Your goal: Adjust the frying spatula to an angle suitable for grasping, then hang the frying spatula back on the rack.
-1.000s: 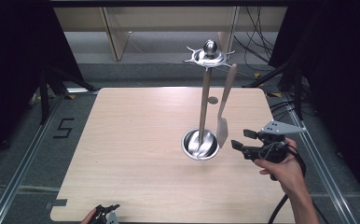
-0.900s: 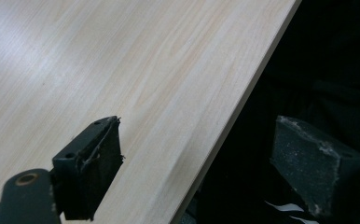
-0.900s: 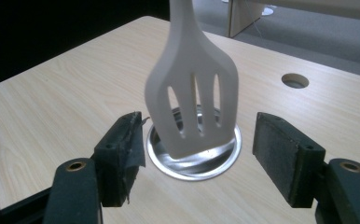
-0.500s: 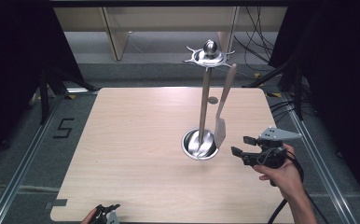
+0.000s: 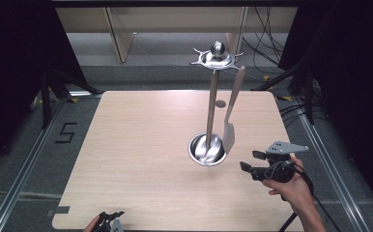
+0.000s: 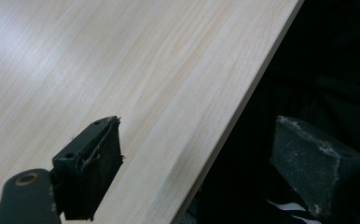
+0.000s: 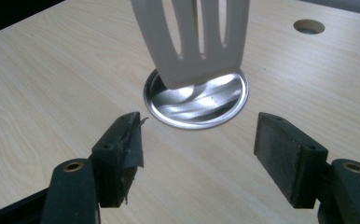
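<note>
Spatula (image 7: pixel 192 42) hangs just beyond right gripper's (image 7: pixel 197 140) parted jaws

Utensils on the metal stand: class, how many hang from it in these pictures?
1. A pale slotted plastic spatula hangs from the silver metal utensil stand, on the side nearest the right gripper, its blade above the stand's round base.
</note>
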The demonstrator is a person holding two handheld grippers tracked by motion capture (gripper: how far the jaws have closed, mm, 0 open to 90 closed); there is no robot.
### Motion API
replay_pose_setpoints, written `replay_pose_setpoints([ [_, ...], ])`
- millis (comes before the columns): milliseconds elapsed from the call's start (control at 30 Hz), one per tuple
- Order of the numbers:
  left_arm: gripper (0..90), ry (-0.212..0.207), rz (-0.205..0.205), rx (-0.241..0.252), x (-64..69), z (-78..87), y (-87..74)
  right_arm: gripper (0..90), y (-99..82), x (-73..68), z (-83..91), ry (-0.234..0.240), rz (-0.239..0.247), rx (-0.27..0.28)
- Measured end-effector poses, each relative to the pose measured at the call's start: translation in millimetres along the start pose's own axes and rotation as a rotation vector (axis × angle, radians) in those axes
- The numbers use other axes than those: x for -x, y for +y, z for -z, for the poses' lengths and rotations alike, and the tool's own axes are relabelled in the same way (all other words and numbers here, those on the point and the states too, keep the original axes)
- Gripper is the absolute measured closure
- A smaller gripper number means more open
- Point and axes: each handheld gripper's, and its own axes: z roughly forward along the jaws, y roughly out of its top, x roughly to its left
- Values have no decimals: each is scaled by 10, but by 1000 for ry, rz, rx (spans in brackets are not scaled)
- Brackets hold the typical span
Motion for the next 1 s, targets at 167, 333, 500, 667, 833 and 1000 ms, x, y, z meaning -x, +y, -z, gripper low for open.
replay_pose_setpoints([
  [167, 153, 5, -2, -3, -3, 2, -2, 331, -34, 38, -34, -21, 33, -6],
  [333, 153, 2, -1, -3, -4, -1, -6, 329, -61, 8, -65, -17, 8, -13],
  [500, 152, -5, -3, 1, -3, -7, -1, 328, -95, 10, -77, -18, 7, -21],
  [667, 153, 0, -10, 4, 9, 9, 7, 325, -125, 6, -75, -22, 15, -29],
  [833, 153, 10, -9, -1, 5, 5, -5, 307, -191, -14, -85, -11, 5, -31],
  [1000, 153, 7, -7, 4, 13, 13, -7, 290, -245, -21, -114, 25, 1, -30],
])
